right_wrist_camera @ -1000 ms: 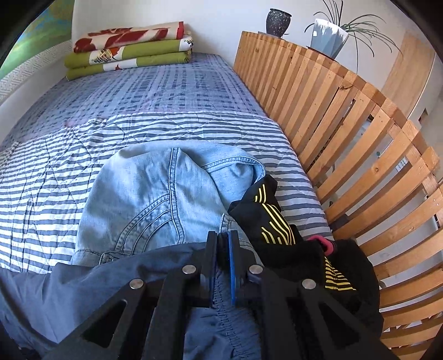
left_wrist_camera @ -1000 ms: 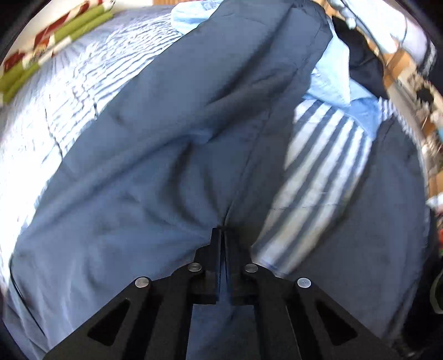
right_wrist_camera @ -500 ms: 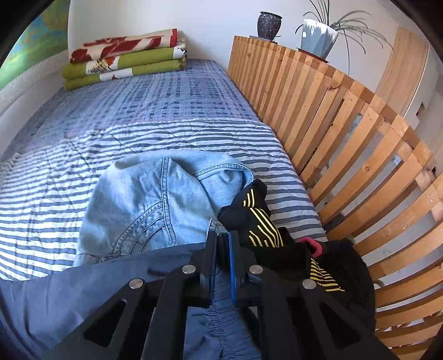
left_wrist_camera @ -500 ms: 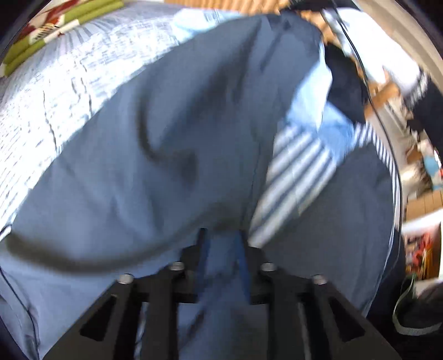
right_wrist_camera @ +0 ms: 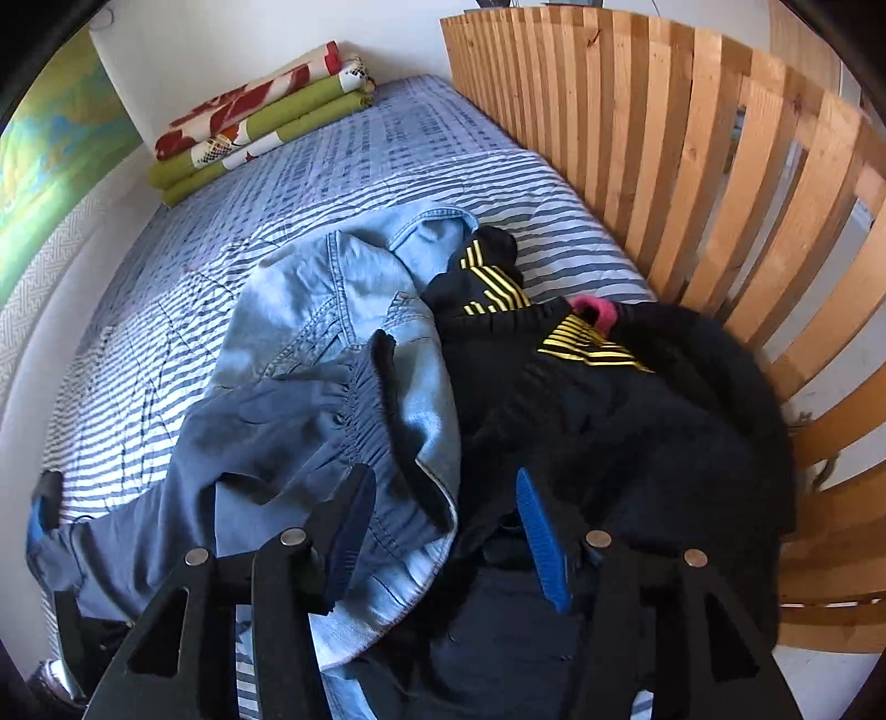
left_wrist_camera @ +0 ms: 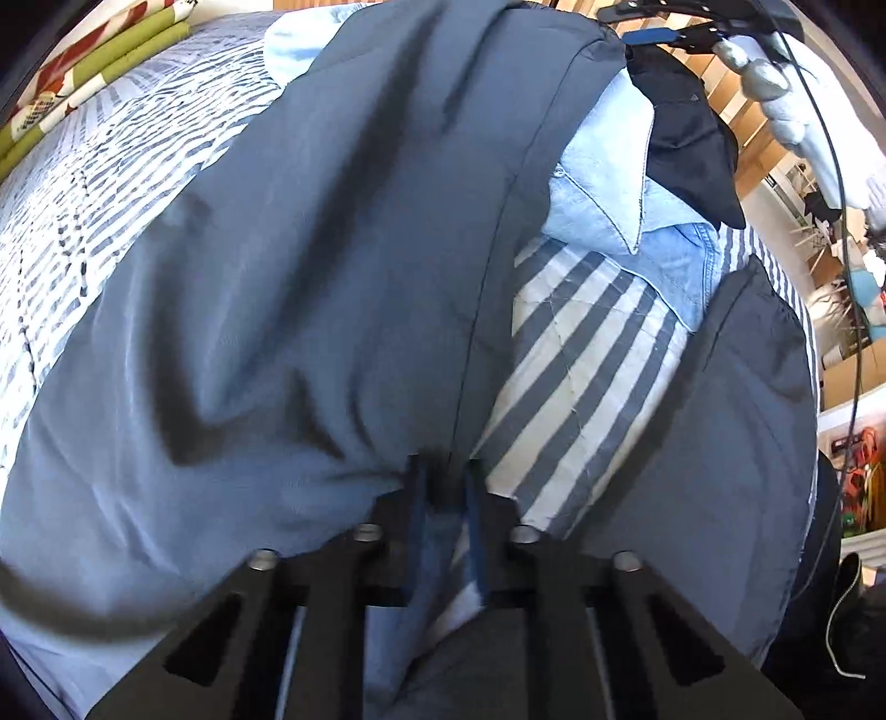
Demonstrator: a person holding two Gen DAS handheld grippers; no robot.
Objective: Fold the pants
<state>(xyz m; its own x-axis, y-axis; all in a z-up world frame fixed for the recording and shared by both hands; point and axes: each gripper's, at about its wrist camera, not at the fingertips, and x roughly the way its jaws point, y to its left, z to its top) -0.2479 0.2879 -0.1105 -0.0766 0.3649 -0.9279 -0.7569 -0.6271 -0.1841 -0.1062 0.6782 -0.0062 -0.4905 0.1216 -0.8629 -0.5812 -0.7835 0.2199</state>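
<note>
The dark blue-grey pants [left_wrist_camera: 332, 277] lie spread over the striped bedspread [left_wrist_camera: 581, 360], with one leg on each side of a bare strip. My left gripper [left_wrist_camera: 443, 482] is closing on the inner edge of one leg, where the cloth bunches between the pads. In the right wrist view the elastic waistband [right_wrist_camera: 354, 399] rests on a light denim garment [right_wrist_camera: 343, 288]. My right gripper [right_wrist_camera: 443, 498] is opening wide above the denim and a black garment [right_wrist_camera: 609, 415], its pads touching nothing. Its blue pad [left_wrist_camera: 653, 36] shows at the top of the left wrist view.
A wooden slatted bed rail [right_wrist_camera: 692, 166] curves along the right side. Folded red, white and green blankets [right_wrist_camera: 260, 127] sit at the head of the bed against the wall. The black garment has yellow stripes and a pink bit [right_wrist_camera: 595, 310]. A gloved hand [left_wrist_camera: 775, 83] holds the right gripper.
The right gripper's jaws have spread and let go of the waistband, and it has swung right over the black garment. The left gripper opened briefly, shifted, and closed again on the pant leg.
</note>
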